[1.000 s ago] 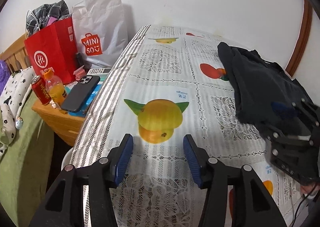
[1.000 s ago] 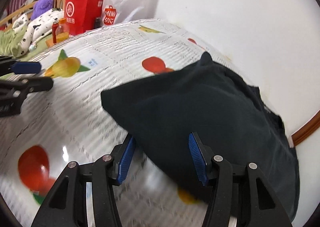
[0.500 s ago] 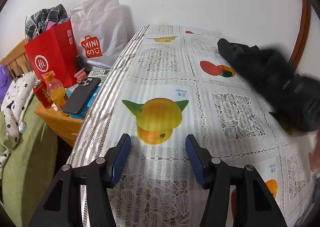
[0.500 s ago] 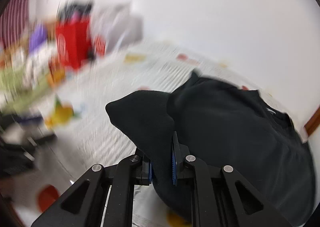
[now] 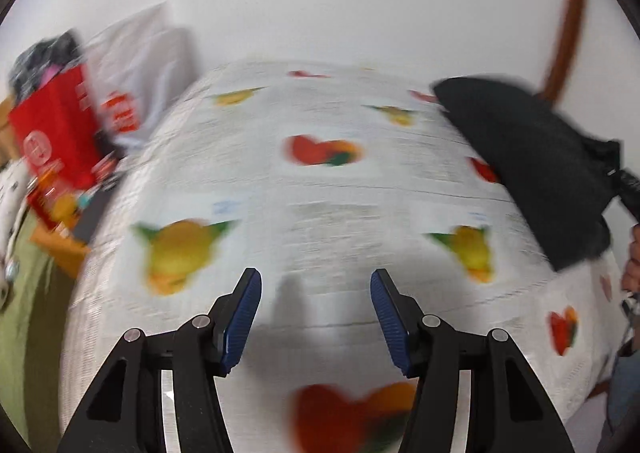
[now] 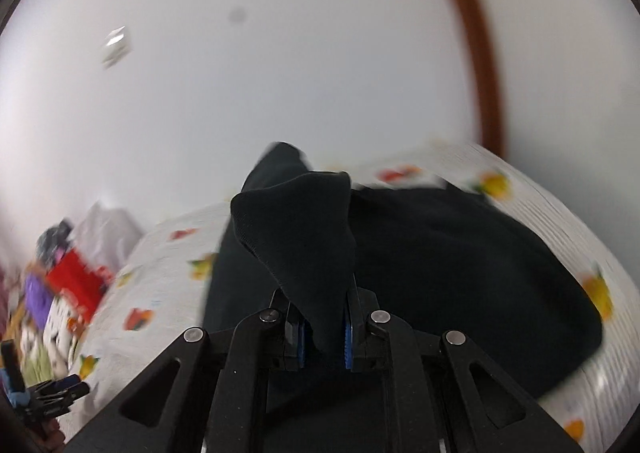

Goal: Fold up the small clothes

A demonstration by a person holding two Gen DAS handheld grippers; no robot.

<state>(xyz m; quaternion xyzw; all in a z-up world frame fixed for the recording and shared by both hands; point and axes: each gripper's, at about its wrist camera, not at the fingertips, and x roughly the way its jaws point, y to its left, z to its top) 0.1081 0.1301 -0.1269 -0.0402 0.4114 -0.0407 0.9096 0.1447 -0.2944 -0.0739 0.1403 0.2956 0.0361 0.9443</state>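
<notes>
A black garment lies on the fruit-print tablecloth. My right gripper is shut on a corner of it, and that corner stands up as a peak in front of the jaws. In the left wrist view the same garment stretches along the table's right side toward the right gripper at the frame edge. My left gripper is open above bare cloth near the front, with nothing between its blue pads. It shows small at the lower left of the right wrist view.
A red paper bag and a white shopping bag stand beyond the table's left edge by the wall. A wooden stand with bottles sits beside them, next to green bedding. A brown door frame runs behind the table.
My right gripper closed on the garment's corner, then lifted and pulled it toward the right while rolling. My left gripper moved to the right over the cloth, still open.
</notes>
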